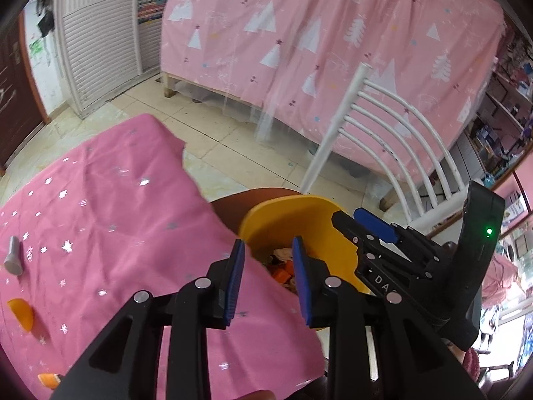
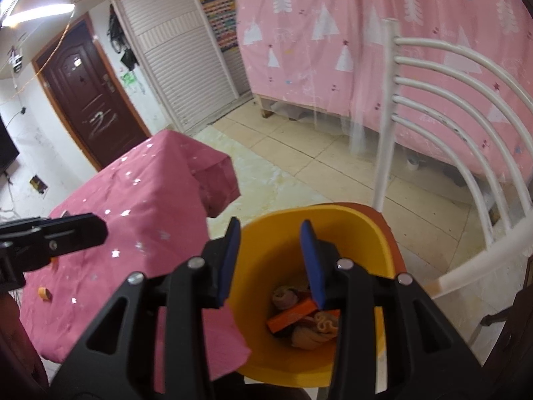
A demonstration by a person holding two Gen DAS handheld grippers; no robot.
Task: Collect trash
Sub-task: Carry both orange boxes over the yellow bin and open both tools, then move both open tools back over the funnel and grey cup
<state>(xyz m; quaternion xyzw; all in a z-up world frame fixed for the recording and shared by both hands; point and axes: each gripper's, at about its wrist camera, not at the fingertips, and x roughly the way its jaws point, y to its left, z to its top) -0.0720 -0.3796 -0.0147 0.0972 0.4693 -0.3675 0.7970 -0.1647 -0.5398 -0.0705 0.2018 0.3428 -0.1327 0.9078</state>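
While right gripper (image 2: 269,260) hovers open, trash (image 2: 304,320) lies just below

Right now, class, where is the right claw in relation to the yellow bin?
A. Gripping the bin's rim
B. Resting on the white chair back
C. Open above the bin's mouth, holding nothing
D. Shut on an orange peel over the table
C: in the right wrist view the right claw has its blue pads spread apart with nothing between them, above the mouth of the yellow bin with trash inside.
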